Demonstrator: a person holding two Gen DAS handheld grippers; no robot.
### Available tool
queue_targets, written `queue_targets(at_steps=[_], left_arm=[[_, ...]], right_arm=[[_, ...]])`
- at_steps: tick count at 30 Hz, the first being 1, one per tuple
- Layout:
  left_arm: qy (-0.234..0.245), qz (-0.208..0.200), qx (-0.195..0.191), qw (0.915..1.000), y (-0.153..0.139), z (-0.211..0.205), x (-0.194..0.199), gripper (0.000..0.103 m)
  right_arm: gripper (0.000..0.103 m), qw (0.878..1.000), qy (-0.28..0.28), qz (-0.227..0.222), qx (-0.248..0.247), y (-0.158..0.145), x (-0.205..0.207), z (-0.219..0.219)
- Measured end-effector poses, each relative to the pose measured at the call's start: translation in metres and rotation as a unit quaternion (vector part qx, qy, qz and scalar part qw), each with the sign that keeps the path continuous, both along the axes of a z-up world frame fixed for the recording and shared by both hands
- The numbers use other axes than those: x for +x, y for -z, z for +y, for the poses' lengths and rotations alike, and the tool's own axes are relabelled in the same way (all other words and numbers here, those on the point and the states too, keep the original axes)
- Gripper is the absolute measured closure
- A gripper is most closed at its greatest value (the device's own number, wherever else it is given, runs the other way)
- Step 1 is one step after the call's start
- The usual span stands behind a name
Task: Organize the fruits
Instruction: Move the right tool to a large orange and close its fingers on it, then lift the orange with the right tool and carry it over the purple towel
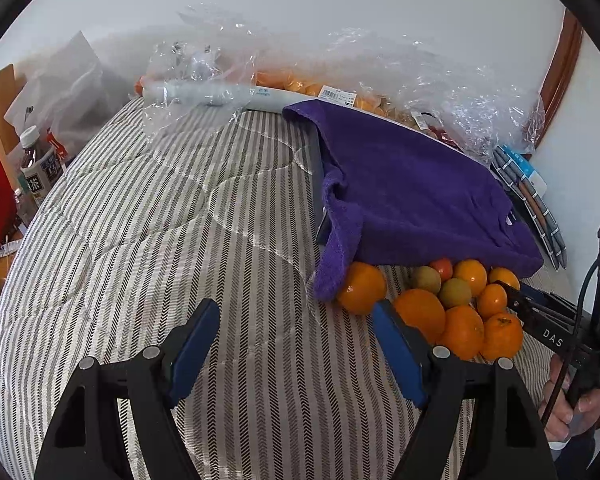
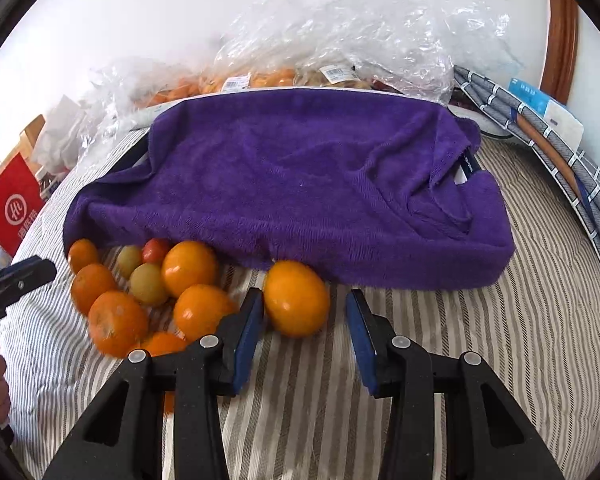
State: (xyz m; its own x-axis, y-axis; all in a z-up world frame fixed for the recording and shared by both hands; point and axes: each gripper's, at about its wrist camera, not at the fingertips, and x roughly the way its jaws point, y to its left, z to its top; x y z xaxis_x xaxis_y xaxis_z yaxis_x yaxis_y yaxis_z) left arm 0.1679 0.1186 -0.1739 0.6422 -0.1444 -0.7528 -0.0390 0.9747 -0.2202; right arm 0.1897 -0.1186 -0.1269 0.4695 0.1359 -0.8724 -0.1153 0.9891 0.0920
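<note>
A pile of oranges (image 1: 460,330) with two small green fruits (image 1: 454,292) and a red one (image 1: 441,267) lies on the striped bedcover in front of a box draped in a purple towel (image 1: 412,184). My left gripper (image 1: 296,344) is open and empty, just left of the pile. In the right wrist view, my right gripper (image 2: 305,334) is open, with a single orange (image 2: 297,298) at the gap between its fingertips, close to the left finger. The pile (image 2: 140,300) lies to its left. The towel (image 2: 292,184) lies behind.
Clear plastic bags of fruit (image 1: 340,92) lie along the wall behind the towel. Folded grey cloths (image 2: 548,152) sit at the right. A red bag (image 2: 12,208) and bottles (image 1: 36,168) stand off the bed's left edge.
</note>
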Motion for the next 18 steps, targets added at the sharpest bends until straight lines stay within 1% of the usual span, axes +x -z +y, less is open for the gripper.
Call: queue_targets(at_steps=[1,2,5,6,7,8,10,12,14,15,17,18], left_arm=[[0.003,-0.001,-0.007,1.0000,0.000,-0.001,0.000,0.026],[0.005,-0.002,-0.011,0.9999,-0.002,-0.002,0.001,0.026],[0.009,-0.008,-0.017,0.9998,-0.005,-0.008,0.004,0.027],[0.012,-0.012,-0.025,0.9996,-0.006,-0.009,0.004,0.028],[0.016,-0.014,-0.034,0.9992,-0.007,-0.011,0.004,0.032],[0.023,-0.015,-0.045,0.9986,-0.008,-0.013,0.004,0.038],[0.030,-0.016,-0.055,0.9979,-0.009,-0.018,0.003,0.043],[0.035,-0.018,-0.056,0.9976,-0.010,-0.022,0.002,0.045],[0.034,-0.021,-0.053,0.9978,-0.010,-0.024,0.004,0.052],[0.033,-0.019,-0.052,0.9979,-0.010,-0.025,0.006,0.054],[0.034,-0.010,-0.060,0.9976,-0.007,-0.027,0.008,0.065],[0.031,-0.005,-0.063,0.9975,-0.006,-0.027,0.008,0.068]], right_arm=[[0.062,1.000,0.003,0.004,0.010,0.001,0.001,-0.001],[0.069,1.000,0.005,0.003,0.014,0.001,0.001,-0.002],[0.069,1.000,0.004,-0.002,0.016,-0.001,-0.004,-0.004],[0.069,1.000,0.004,-0.004,0.011,-0.001,-0.005,-0.004],[0.069,1.000,0.007,-0.007,0.005,-0.002,-0.008,-0.006],[0.069,1.000,0.011,-0.011,0.000,-0.004,-0.011,-0.008],[0.069,1.000,0.016,-0.014,-0.002,-0.006,-0.019,-0.014],[0.069,1.000,0.019,-0.013,-0.004,-0.008,-0.026,-0.021],[0.069,1.000,0.017,-0.014,-0.011,-0.008,-0.032,-0.025],[0.069,1.000,0.017,-0.016,-0.019,-0.008,-0.035,-0.027],[0.069,0.999,0.016,-0.018,-0.025,-0.009,-0.039,-0.029],[0.069,0.999,0.016,-0.020,-0.024,-0.009,-0.041,-0.031]])
